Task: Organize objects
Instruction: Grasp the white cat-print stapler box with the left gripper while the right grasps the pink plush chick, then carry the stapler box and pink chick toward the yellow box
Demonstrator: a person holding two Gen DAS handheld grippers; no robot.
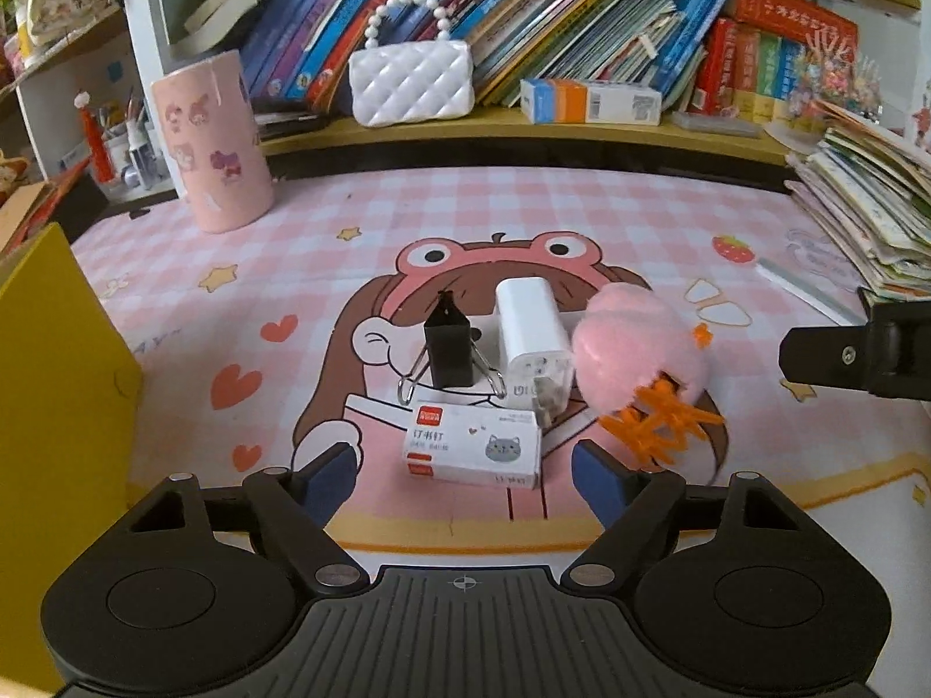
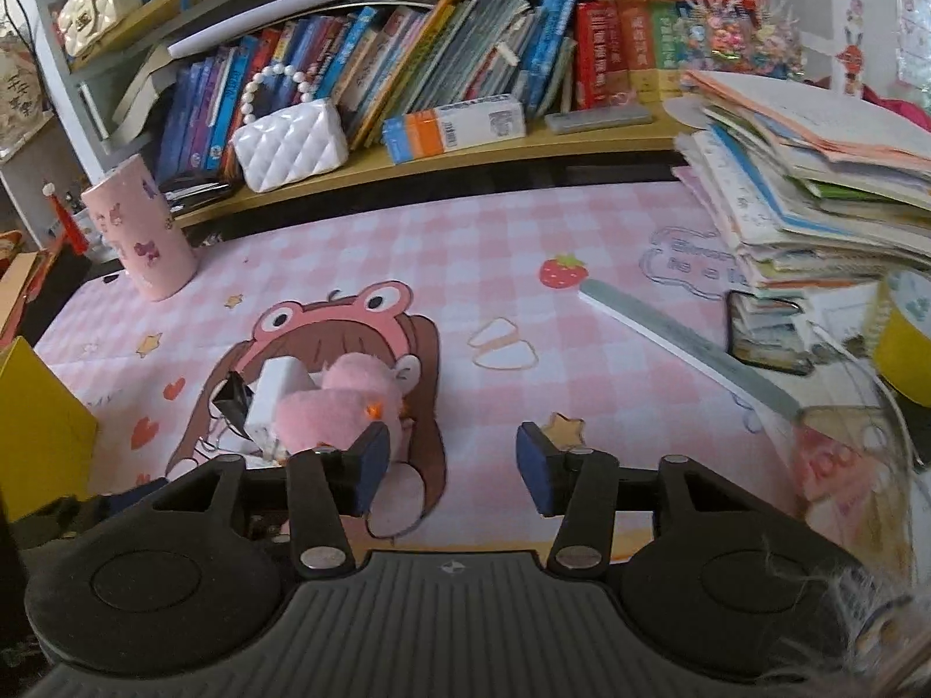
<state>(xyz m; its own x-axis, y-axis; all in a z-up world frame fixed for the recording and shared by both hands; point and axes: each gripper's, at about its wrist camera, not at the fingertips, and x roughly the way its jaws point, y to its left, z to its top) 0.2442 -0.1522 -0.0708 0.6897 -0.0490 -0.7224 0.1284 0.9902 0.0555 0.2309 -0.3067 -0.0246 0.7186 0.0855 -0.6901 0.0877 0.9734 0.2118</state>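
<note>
On the pink checked desk mat 4 small things sit clustered over the cartoon frog-hat girl. The staple box lies nearest the left gripper, whose jaws stand wide apart on either side of it — touching nothing. Just behind the box stands a black binder clip, its wire handles splayed on the mat, and beside that a white charger lying with its prongs toward the camera. A pink plush toy with orange feet leans against the charger's right side.

The right gripper is likewise wide open and empty; its left pad sits just in front of the plush toy, the rest of its span over bare mat. A yellow box stands at the mat's left edge, and a pink pen cup sits near the back shelf.
</note>
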